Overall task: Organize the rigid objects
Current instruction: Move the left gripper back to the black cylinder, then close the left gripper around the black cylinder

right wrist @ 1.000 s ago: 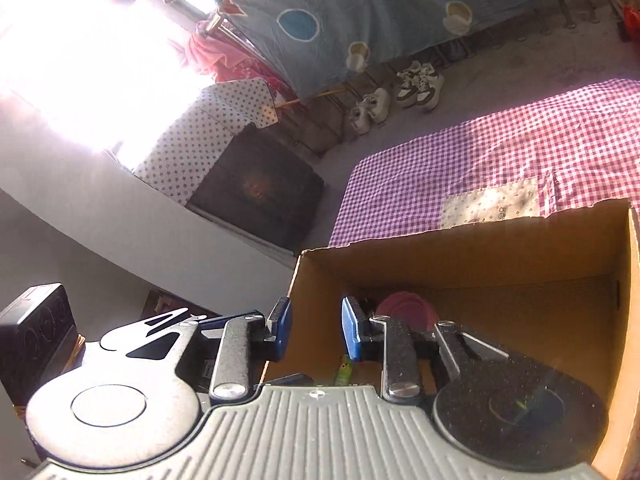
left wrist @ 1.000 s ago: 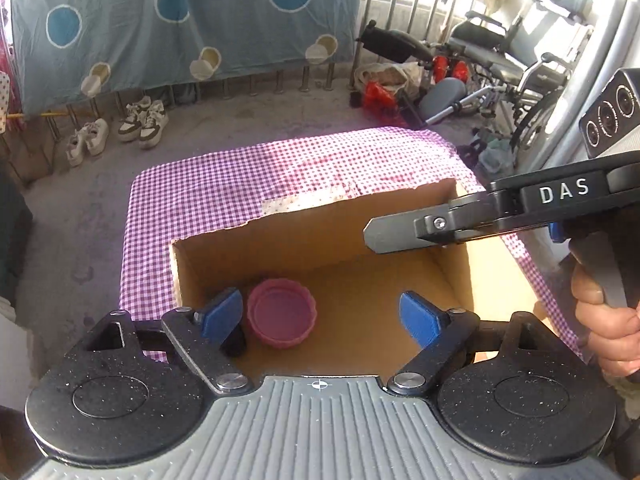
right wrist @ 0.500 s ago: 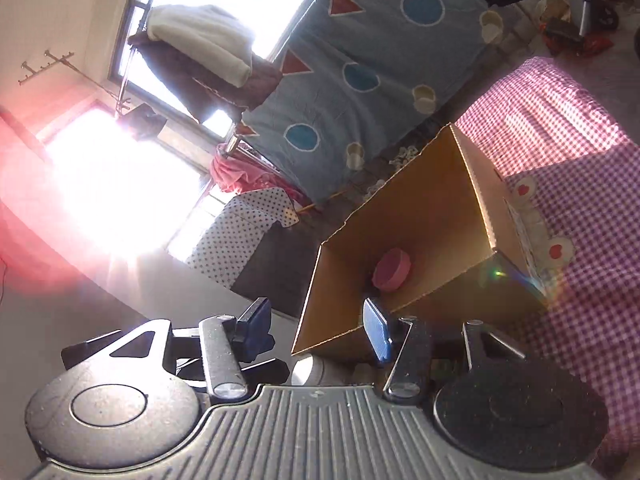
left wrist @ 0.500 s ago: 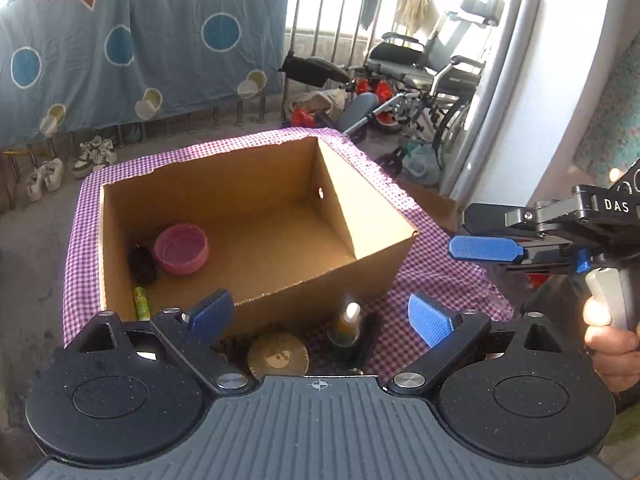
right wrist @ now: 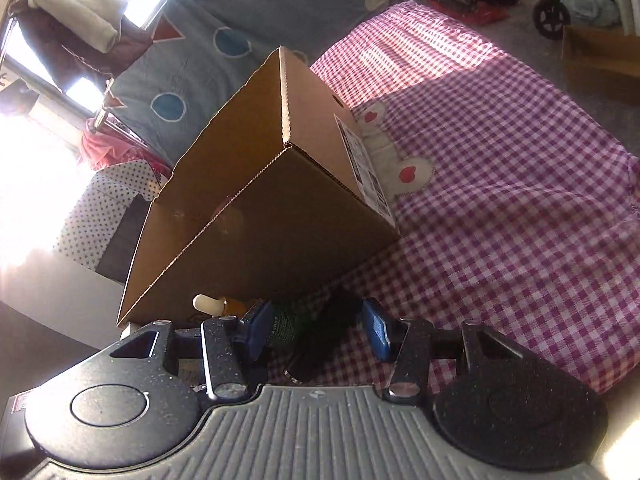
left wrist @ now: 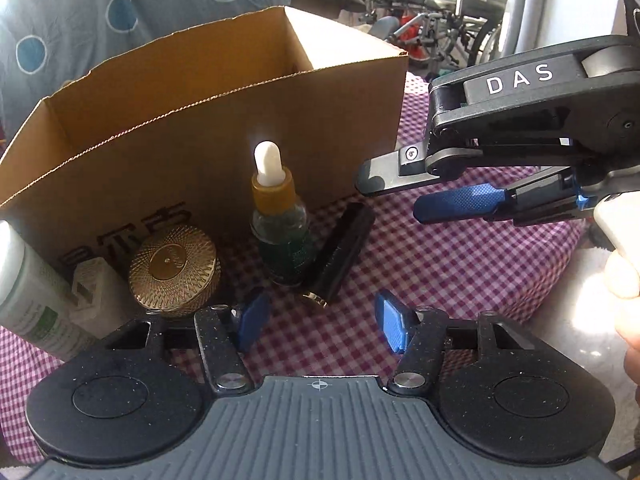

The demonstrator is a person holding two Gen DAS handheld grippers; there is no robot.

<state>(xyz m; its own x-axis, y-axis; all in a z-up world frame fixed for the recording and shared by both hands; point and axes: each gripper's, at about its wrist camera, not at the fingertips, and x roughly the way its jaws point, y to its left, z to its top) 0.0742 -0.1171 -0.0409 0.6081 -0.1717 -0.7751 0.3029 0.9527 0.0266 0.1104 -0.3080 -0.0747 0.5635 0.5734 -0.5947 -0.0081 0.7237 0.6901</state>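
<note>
Both grippers have dropped from above the cardboard box [left wrist: 224, 132] to the checked cloth [left wrist: 440, 264] in front of its near wall. Left gripper [left wrist: 320, 320] hangs with jaws just narrowed yet still spread, nothing between them. Right gripper [right wrist: 316, 330] also stands apart, pads either side of a black tube [left wrist: 344, 252] without visibly pressing it. That tube lies flat just before the box, its long axis slanting from the box wall toward the camera, metal-tipped end nearest. Beside it, a dropper bottle [left wrist: 278, 232] stands upright, white bulb up, with a gold lidded jar [left wrist: 176, 270] further left along the wall.
</note>
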